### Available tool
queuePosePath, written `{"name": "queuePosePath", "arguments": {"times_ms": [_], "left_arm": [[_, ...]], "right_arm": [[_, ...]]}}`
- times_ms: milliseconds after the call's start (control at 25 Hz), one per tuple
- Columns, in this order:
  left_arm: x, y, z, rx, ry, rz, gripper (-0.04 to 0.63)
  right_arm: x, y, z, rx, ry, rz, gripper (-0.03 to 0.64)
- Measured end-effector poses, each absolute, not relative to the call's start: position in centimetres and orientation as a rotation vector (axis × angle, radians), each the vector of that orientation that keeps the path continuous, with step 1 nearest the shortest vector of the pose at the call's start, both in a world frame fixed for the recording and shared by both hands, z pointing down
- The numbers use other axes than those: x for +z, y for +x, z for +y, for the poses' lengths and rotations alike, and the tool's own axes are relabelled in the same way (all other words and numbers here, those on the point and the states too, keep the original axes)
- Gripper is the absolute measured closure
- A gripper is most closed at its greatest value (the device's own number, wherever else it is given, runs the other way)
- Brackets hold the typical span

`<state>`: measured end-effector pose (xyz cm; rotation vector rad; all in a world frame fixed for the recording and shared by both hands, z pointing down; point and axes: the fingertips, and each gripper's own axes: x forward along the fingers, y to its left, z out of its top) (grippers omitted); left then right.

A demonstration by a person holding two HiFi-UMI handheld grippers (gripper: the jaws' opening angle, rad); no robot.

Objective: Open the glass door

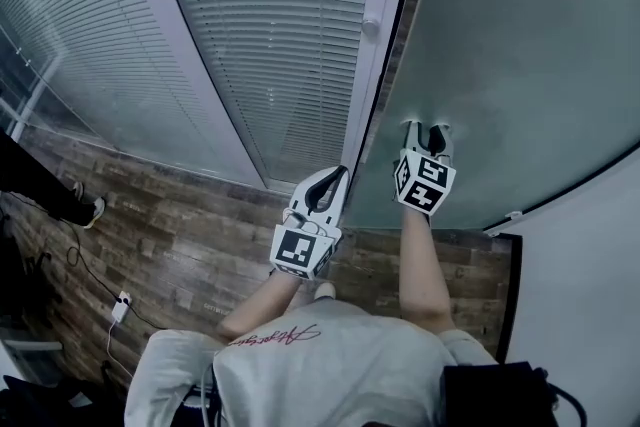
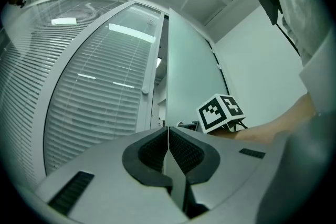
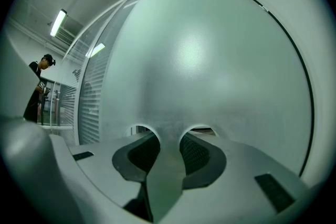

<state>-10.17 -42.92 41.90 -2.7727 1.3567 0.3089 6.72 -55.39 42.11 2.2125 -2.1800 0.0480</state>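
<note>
**Two grippers at a frosted glass door**

Writing. The only lettering is a pink script (image 1: 275, 337) across the person's grey shirt, too small to read. Each gripper carries a cube with black-and-white square markers: the left cube (image 1: 298, 250) faces the head camera, and the right cube (image 1: 425, 183) also appears in the left gripper view (image 2: 220, 112). No brand or label shows on the door.

Door. The door (image 1: 520, 45) fills the upper right of the head view as a pale frosted pane. A narrow gap separates its dark edge from the white frame (image 1: 385, 15). Slatted blinds (image 1: 270, 25) hang behind the glass left of the frame. The floor (image 1: 180, 245) is wood plank, with a cable and plug (image 1: 120, 307) lying at its left.

Right hand. The forearm reaches straight out from the body. The right gripper (image 1: 425, 128) points squarely at the door with its tips against the pane. In its own view (image 3: 163, 136) the jaws stand apart, and only the frosted surface (image 3: 210, 50) shows between them, so it grasps nothing.

Left hand. The arm is bent, and the left gripper (image 1: 338, 177) sits nearer the body, pointing towards the door's edge without touching it. Its own view (image 2: 168, 129) shows the jaws clenched together with nothing between them.
</note>
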Motion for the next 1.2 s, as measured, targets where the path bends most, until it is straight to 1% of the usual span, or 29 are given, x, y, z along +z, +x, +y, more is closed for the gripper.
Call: {"name": "queuePosePath", "arguments": {"times_ms": [440, 840, 1200], "left_arm": [[40.6, -7.2, -34.2, 0.345, -2.720, 1.401, 0.578], [39.6, -5.8, -24.3, 0.368, -2.675, 1.461, 0.578], [39.4, -3.3, -17.4, 0.383, -2.787, 1.275, 0.578]], "right_arm": [[41.5, 6.3, -45.4, 0.028, 2.127, -2.289, 0.492], [41.2, 7.4, -33.7, 0.004, 2.056, -2.363, 0.492], [41.2, 9.6, -23.3, -0.036, 2.027, -2.326, 0.492]]}}
